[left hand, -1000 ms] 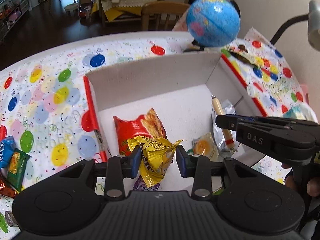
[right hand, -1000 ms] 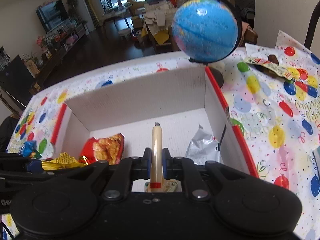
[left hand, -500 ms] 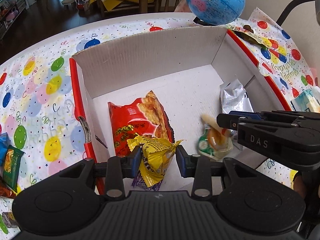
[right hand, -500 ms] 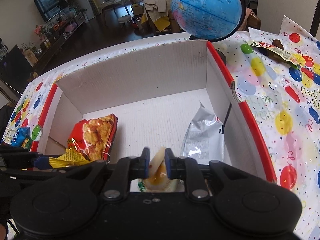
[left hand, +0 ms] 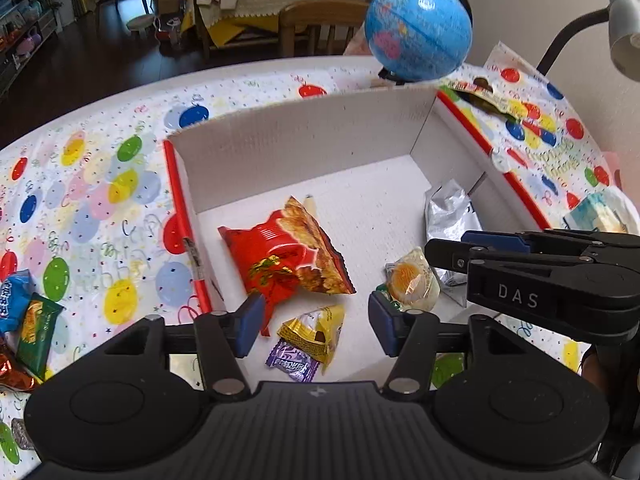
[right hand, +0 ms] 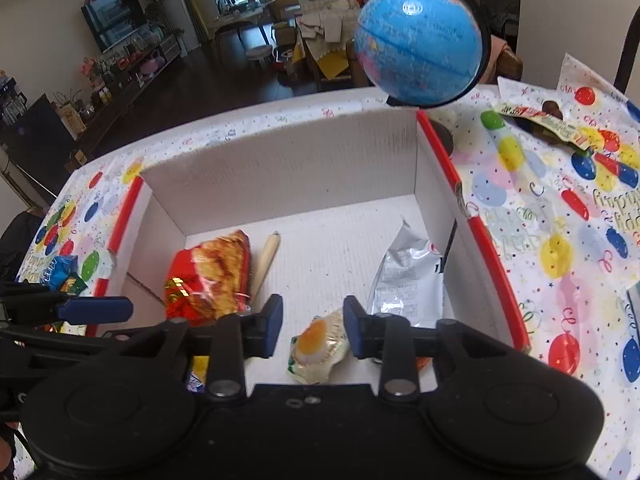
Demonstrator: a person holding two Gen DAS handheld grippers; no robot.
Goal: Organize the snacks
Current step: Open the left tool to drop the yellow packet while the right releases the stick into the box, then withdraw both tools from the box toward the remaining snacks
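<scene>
Opening over the white cardboard box, the left gripper has its blue pads spread with nothing pinched; a yellow snack packet lies loose on the box floor between them, low centre of the left wrist view, with one purple candy wrapper touching its lower edge. The right gripper is opening too, jaws apart, and a clear packet printed with a fried egg sits on the floor between them, not gripped.

Count inside the box: one red crisp bag with a golden snack picture, left of centre; one pale sausage stick lying just beside its right edge; one crumpled silver packet leaning against the right wall; the egg packet, the yellow packet, the purple wrapper. Six in all.

Left wrist view alone shows, lower left on the balloon-print tablecloth, a blue packet, a green packet and a glimpse of an orange foil one at the frame edge. Right wrist view shows the sausage stick full length; the left view catches only its tip. One blue globe stands behind the box's far right corner, upper right in both views.
</scene>
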